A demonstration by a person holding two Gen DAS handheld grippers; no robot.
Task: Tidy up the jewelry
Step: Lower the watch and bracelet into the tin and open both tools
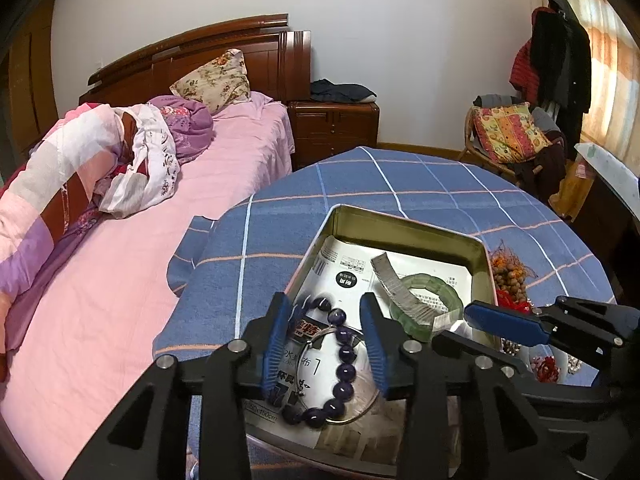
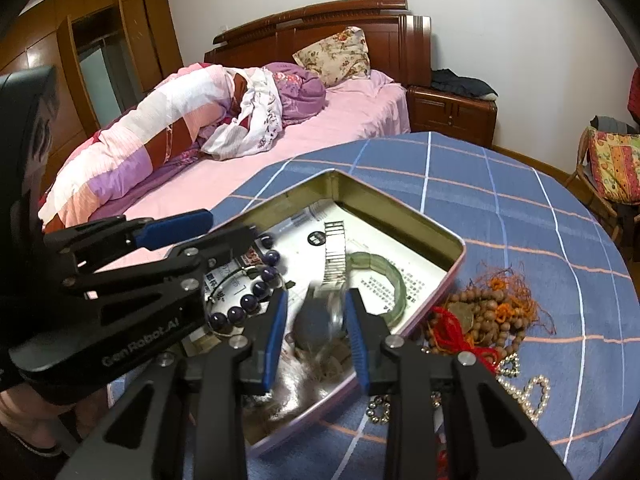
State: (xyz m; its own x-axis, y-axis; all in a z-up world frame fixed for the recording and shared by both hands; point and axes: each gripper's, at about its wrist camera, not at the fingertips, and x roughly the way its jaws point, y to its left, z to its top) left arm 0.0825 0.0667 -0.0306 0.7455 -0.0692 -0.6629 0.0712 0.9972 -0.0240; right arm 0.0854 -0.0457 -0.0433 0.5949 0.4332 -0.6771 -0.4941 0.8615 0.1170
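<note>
The left gripper (image 1: 326, 344) is hovering with jaws apart, the purple bead bracelet (image 1: 338, 356) lying free between them inside the tin (image 1: 404, 222). The right gripper (image 2: 316, 332) is clamping the watch (image 2: 326, 312), its band running away from the jaws.

Your left gripper (image 1: 326, 340) points steeply down with its jaws parted, nothing pinched between the blue pads. Your right gripper (image 2: 316, 330) tilts down just beside it, jaws closed on the watch (image 2: 320, 320).

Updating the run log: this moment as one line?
left gripper open over bead bracelet | right gripper shut on watch | tin below
</note>
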